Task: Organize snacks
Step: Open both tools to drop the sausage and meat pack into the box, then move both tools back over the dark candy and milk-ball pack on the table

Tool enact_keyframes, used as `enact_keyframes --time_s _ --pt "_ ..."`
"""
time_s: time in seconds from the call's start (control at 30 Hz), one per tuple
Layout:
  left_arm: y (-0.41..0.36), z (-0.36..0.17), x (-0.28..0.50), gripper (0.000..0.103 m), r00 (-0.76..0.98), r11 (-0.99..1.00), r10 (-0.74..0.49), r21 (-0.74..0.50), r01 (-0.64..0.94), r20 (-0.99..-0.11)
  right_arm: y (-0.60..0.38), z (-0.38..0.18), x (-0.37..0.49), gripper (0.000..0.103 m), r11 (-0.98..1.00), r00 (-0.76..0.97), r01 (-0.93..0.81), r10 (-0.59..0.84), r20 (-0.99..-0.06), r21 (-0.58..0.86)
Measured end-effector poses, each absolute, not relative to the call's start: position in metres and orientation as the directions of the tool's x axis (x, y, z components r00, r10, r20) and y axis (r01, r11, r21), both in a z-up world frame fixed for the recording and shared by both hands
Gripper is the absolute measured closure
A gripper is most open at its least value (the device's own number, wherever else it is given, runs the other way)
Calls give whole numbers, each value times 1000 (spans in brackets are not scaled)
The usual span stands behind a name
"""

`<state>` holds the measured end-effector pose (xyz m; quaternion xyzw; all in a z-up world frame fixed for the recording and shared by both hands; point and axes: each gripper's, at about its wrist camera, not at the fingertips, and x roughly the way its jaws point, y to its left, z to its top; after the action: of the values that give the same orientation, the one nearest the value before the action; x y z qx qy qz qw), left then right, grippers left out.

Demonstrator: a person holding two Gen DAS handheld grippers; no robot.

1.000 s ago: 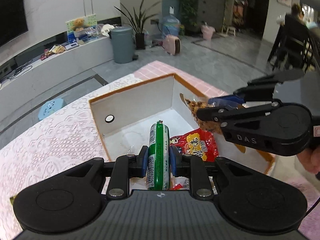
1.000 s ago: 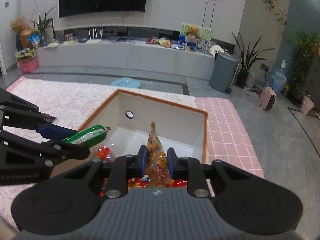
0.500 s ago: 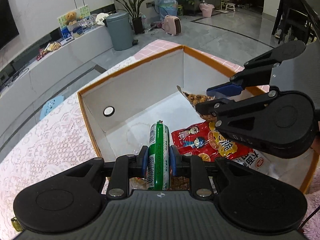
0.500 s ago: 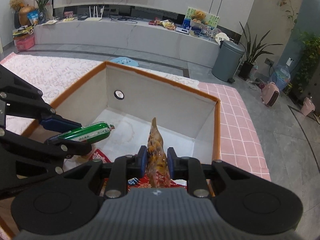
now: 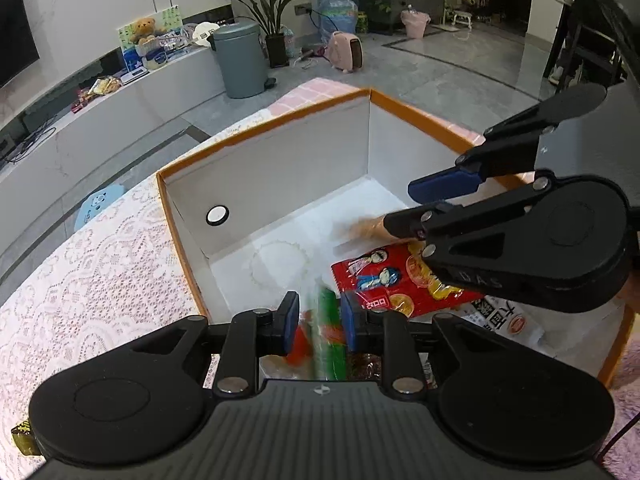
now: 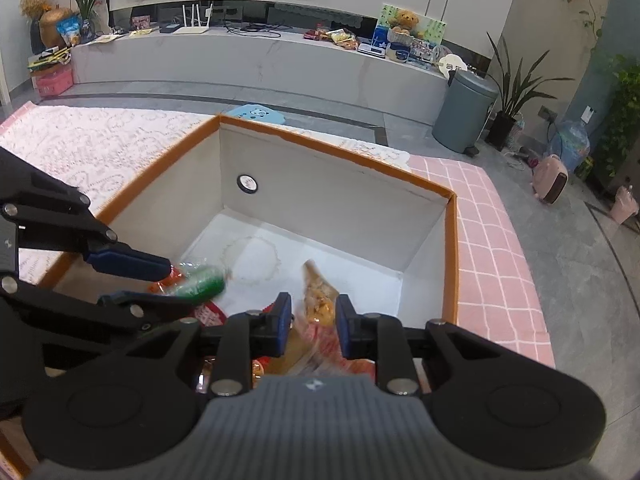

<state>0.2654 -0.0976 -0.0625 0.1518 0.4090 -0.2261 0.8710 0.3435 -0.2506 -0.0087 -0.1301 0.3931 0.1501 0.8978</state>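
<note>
Both grippers inside orange-rimmed box (image 5: 264, 128). Left gripper (image 5: 320, 316) jaws just opened, green sausage (image 5: 326, 332) loose between. Right gripper (image 6: 310, 314) parted, orange bag (image 6: 316, 296) slipping. Red packet (image 5: 384, 280) lies beneath; lace cloth (image 5: 88, 272) around.

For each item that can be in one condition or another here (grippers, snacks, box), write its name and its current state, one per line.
Left gripper: jaws just opened, pads clear of the snack.
Green sausage stick: blurred, loose between the left pads.
Right gripper: open.
Orange-brown snack packet: loose between the right pads.
Orange-rimmed white cardboard box: open-topped, partly filled.
Red snack bag: lying flat inside.
</note>
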Motion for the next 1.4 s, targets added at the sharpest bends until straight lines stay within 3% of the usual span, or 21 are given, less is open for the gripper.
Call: enact_keyframes --time_s 0.13,0.4,0.6,1.07,1.27,1.4 --pt "-95 -52 261 56 579 847 -281 86 525 -765 -251 -2 341 71 923 641 -371 180 -746 -97" --pt "-89 -32 245 53 600 860 -254 107 499 -758 -252 19 326 59 933 638 -353 188 -747 -67" --pt "-68 -7 220 42 633 883 -253 93 460 -731 -249 42 296 47 940 668 -338 206 -715 -46" --pt "-10 24 152 27 725 959 -167 62 278 -669 -203 60 201 37 956 765 -277 281 -580 97" --pt "16 14 135 27 743 974 -80 106 200 -665 -177 50 175 37 950 776 -296 300 -555 100" --pt "42 7 129 27 736 987 -69 59 147 -673 -155 41 167 36 932 757 -351 339 -559 90"
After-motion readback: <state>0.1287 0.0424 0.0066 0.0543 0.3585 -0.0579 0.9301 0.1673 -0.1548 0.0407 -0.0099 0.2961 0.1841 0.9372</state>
